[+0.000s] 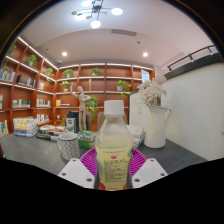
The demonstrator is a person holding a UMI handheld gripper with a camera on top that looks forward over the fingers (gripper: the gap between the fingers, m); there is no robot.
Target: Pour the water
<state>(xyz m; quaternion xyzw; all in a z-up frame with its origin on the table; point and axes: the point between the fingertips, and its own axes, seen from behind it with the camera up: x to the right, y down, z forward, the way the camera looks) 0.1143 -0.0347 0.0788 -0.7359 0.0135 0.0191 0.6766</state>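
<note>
A clear plastic bottle (113, 150) with a white cap and pale yellowish liquid stands upright between my fingers. My gripper (113, 163) is shut on the bottle, with the magenta pads (90, 160) pressing its two sides at label height. The bottle is lifted in front of a grey tabletop (185, 152). A small patterned cup (68, 146) sits on the table beyond my left finger. The bottle's base is hidden below the fingers.
A white vase (155, 125) with flowers stands on the table beyond my right finger. Wooden shelves (30, 85) with boxes and plants line the back and left walls. A small potted plant (90, 112) and boxes (25, 127) sit at the table's far side.
</note>
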